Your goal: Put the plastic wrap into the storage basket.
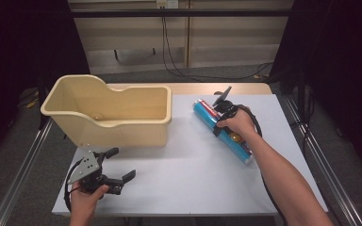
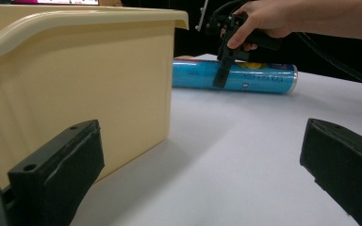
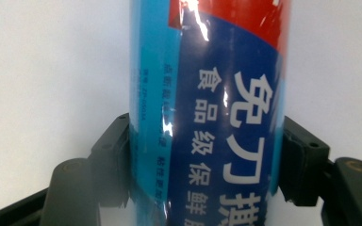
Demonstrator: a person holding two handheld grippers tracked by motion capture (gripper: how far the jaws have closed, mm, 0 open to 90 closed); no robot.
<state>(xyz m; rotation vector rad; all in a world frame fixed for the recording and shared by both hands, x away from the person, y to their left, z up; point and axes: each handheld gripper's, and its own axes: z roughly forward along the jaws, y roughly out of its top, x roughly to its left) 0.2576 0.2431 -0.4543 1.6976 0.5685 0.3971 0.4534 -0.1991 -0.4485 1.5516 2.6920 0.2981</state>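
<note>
Item 1: blue cylindrical roll of cling film (image 1: 222, 131), glossy printed wrapper, red band toward its far end, white Chinese lettering down a dark blue panel. Lies on its side on the white table sheet (image 1: 188, 174), right of centre, set diagonally with its far end toward the bin. Apart from the bin; bare sheet on both long sides.

Item 2: right gripper (image 1: 219, 123), black, two-jawed, cable trailing along the forearm. Comes down over the roll near its middle. In the right gripper view the two jaws press against opposite sides of the wrapper, so the roll is clamped between them while it rests on the sheet.

Item 3: cream plastic bin (image 1: 122, 123), smooth, moulded, rolled rim, one end wall stepped higher than the rest. Stands at the table's far left, open top, its interior looks empty apart from a small speck on the floor.

Item 4: left gripper (image 1: 115, 165), black with a grey three-cornered plate, held low near the table's front left edge. Jaws spread wide, nothing between them; open sheet ahead, the bin's wall just beside one jaw.
</note>
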